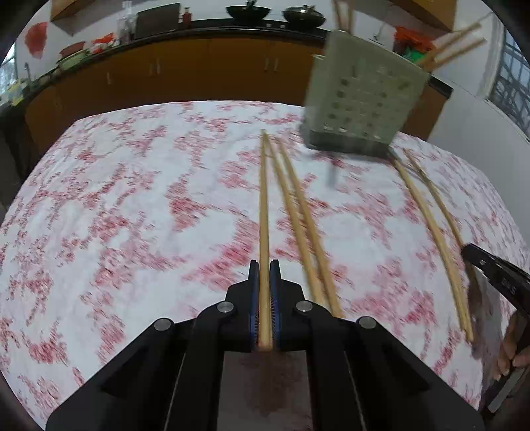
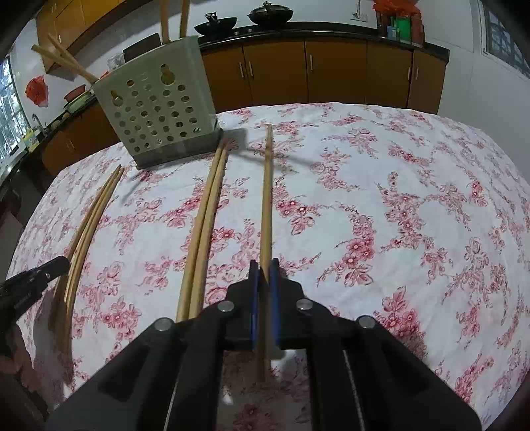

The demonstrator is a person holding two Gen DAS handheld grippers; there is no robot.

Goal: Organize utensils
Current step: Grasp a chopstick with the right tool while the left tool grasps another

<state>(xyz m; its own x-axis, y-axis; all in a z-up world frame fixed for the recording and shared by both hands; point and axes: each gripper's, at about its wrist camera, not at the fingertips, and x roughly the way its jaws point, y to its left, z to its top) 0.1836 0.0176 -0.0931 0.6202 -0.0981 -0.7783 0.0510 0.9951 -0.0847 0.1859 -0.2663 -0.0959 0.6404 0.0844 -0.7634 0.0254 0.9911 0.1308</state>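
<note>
Left wrist view is smearing with motion blur: floral tablecloth [image 1: 132,205] pattern and the perforated utensil holder [image 1: 364,99] holes are losing detail, and the chopsticks in the holder [image 1: 344,15] are running off the top edge. The held chopstick [image 1: 264,232] is disappearing between the left claw [image 1: 264,265] pads, near end hidden, and the other claw at the right edge [image 1: 497,281] is getting cropped, open or closed untellable there. In the right wrist view, the opposite claw [image 2: 29,281] is being cut off by the left edge, and the holder's upright chopsticks [image 2: 174,18] by the top.
</note>
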